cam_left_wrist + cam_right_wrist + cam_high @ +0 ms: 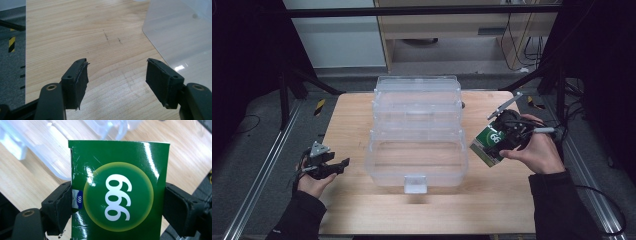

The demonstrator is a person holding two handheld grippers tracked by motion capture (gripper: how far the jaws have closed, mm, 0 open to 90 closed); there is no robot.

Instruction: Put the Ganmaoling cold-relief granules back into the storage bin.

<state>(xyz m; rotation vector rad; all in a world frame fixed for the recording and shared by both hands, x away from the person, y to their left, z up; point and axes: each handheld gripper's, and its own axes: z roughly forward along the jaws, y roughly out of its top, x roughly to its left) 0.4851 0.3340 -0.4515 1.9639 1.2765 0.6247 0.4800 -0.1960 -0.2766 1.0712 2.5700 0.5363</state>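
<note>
A glossy green carton (117, 195) sits clenched in the right gripper (504, 136) beside the clear plastic box (417, 135); the left gripper (117, 82) rests released.

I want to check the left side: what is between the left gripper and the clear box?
Bare wood. In the high view, the open left gripper is apart from the clear box, with table between. The left gripper view shows the same stretch.

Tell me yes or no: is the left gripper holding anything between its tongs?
No: in the left gripper view the left gripper has its jaws spread wide, with bare wooden table between them.
</note>
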